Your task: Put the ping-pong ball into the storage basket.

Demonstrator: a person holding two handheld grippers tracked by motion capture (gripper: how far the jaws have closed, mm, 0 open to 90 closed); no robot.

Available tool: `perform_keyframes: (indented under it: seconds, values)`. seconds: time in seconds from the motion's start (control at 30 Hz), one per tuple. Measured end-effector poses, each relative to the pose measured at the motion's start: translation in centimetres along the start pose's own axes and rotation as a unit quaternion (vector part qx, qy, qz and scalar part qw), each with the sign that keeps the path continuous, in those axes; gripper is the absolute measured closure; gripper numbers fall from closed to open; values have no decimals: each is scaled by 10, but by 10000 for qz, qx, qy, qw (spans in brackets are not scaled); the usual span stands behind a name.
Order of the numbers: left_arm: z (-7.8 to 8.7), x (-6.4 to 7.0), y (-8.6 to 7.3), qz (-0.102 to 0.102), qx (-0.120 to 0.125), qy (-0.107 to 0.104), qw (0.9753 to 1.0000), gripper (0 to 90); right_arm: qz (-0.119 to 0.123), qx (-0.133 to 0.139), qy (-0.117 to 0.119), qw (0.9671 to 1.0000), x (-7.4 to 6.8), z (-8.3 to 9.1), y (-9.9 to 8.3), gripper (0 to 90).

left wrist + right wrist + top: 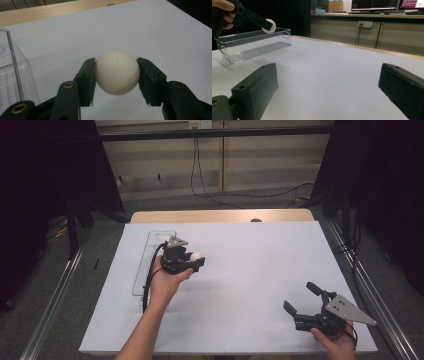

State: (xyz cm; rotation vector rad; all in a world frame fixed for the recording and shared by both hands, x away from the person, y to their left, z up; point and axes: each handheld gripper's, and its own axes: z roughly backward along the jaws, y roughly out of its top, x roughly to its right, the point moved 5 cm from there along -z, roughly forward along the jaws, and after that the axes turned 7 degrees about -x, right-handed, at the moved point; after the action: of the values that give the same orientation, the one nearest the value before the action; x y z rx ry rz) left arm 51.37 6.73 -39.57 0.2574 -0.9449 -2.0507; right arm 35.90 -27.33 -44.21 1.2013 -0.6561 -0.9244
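- Left gripper (192, 261) pinches 1 white ball (117, 72), held aloft beside clear tray (142, 270).
- Right gripper (304, 299) spread, idle.
- Likely next: carry over tray, release.

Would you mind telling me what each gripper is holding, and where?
The left gripper pinches the white ball at its opposite sides; the right gripper is open, holding nothing.

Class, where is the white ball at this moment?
The white ball is clamped in the left hand-held gripper, left of the table's centre in the high view, just right of the clear plastic tray.
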Motion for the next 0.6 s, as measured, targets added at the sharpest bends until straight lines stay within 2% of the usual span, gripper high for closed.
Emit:
perform_keyframes:
  seconds: [0.17, 0.27, 0.33, 0.53, 0.6]
  values:
    - [1, -1, 0, -45, -57, 33, 10000, 511, -3, -3, -3, 10000, 0, 0, 0, 19]
    - [1, 0, 2, 47, 27, 23, 10000, 511, 2, 10, -3, 10000, 0, 0, 0, 19]
    - [3, -1, 1, -40, -54, 30, 10000, 511, -14, 8, -1, 10000, 0, 0, 0, 19]
    - [4, -1, 3, 46, -5, 22, 10000, 511, 1, 12, -2, 10000, 0, 0, 0, 19]
    - [5, -2, 3, 10, -31, 46, 10000, 511, -21, 22, -7, 10000, 0, 0, 0, 19]
